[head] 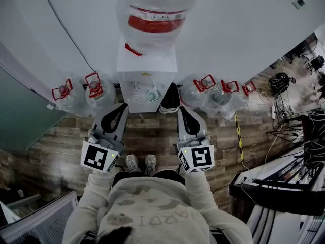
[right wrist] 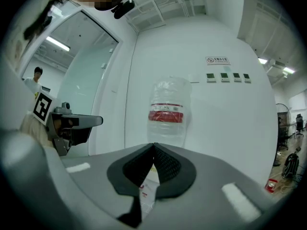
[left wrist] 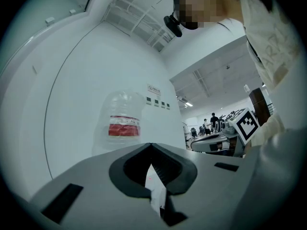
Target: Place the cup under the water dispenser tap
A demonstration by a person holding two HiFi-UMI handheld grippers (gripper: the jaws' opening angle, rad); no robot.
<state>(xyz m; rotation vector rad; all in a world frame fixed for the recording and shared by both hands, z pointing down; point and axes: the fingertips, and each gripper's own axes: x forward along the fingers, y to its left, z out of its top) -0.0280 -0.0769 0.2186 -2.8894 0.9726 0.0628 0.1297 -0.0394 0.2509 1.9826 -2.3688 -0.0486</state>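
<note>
A white water dispenser (head: 147,67) stands against the wall with a clear bottle (head: 155,14) on top. The bottle has a red label and also shows in the left gripper view (left wrist: 123,123) and the right gripper view (right wrist: 168,111). A small pale cup (head: 152,94) sits in the dispenser's recess below the taps. My left gripper (head: 124,106) is held just before the dispenser's left side, jaws shut and empty (left wrist: 151,145). My right gripper (head: 181,109) is level with it on the right, shut on nothing (right wrist: 153,146). Both point at the wall, apart from the cup.
Several full water bottles with red handles (head: 94,88) (head: 205,88) stand on the wooden floor on both sides of the dispenser. A black and white object (head: 170,99) leans next to its right side. Cables and a desk edge (head: 277,177) lie at the far right.
</note>
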